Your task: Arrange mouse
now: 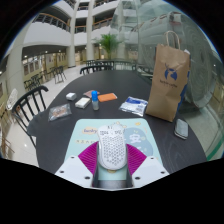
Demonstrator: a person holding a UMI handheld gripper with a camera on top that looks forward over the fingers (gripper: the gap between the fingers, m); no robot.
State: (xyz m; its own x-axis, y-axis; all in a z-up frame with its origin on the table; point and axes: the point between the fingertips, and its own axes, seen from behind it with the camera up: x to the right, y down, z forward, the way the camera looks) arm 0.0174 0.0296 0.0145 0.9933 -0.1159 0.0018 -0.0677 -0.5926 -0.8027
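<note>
A white perforated mouse [112,150] sits between my gripper's [112,160] two fingers, its sides pressed by the magenta pads [90,157]. The gripper is shut on it and holds it over a light mouse mat [138,140] with small printed figures, which lies at the near edge of the dark round table [60,128]. The mouse's rear end is hidden between the fingers.
A brown paper bag [168,85] stands on the table's right side, a grey mouse-like object [181,128] near it. A booklet [134,105], a small blue bottle [95,98], an orange card [107,98] and packets [60,111] lie farther back. Black chairs [28,102] ring the table.
</note>
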